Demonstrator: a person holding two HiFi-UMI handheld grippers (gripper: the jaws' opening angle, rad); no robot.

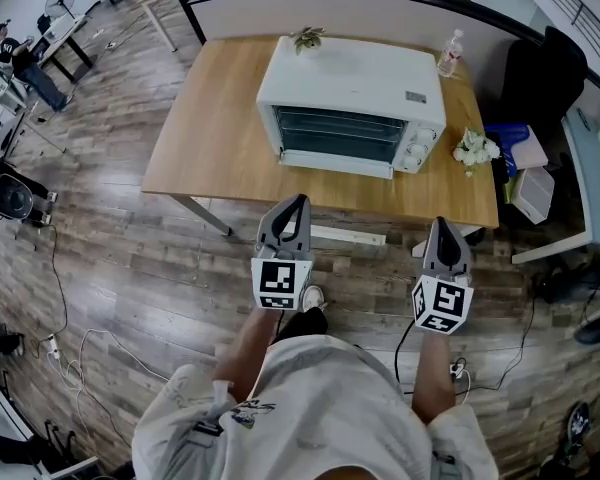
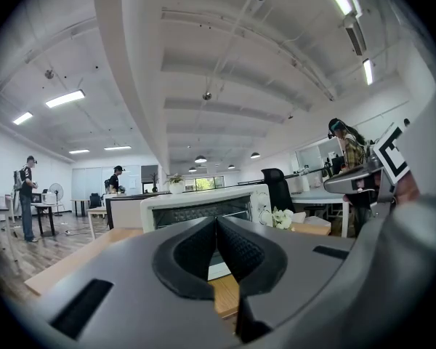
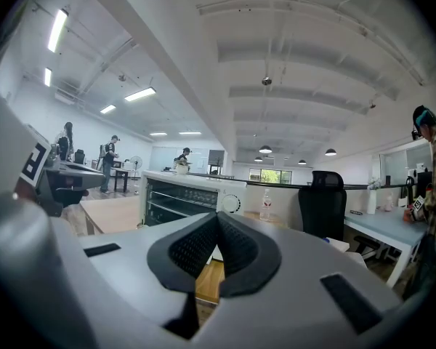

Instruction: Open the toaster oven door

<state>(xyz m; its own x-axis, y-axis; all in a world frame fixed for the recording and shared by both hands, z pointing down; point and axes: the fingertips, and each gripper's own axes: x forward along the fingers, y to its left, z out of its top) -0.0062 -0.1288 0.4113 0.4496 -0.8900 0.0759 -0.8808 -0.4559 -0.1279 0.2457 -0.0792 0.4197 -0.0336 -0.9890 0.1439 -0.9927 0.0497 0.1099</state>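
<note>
On the wooden table (image 1: pixel 220 128), mid-top, sits the white toaster oven (image 1: pixel 350 108), glass door (image 1: pixel 338 136) shut & facing the person, knobs (image 1: pixel 417 146) on its right side.

Head view only: both grippers are held over the floor, short of the table's front edge and well apart from the oven. L gripper (image 1: pixel 293 208) points roughly at the door's left half, R gripper (image 1: pixel 443 230) lines up w/ the knob end. A strip of bare tabletop lies btw table edge & door.

Gripper views only, jaw state:
- L gripper (image 2: pixel 217 227): pads meet, nothing btw them.
- R gripper (image 3: pixel 218 220): pads pressed together too, empty.
- Each gripper's grey body hides the oven's lower front in its own view.
- L view catches the R gripper's marker cube (image 2: pixel 391 155) at right; R view catches the other marker cube (image 3: pixel 33 162) at left.

Around:
- small potted plant (image 1: pixel 307 38) on the oven's top, back-left corner.
- water bottle (image 1: pixel 449 54) at the table's back-right corner, beside the oven; it also shows in the R view (image 3: pixel 266 204).
- white flowers (image 1: pixel 474 149) on the table just right of the knobs, also in the L view (image 2: pixel 280 217).
- black chair (image 1: pixel 540 78) right of the table.
- partition (image 1: pixel 330 13) runs behind it.
- people stand at desks in the bkgd of both gripper views.
</note>
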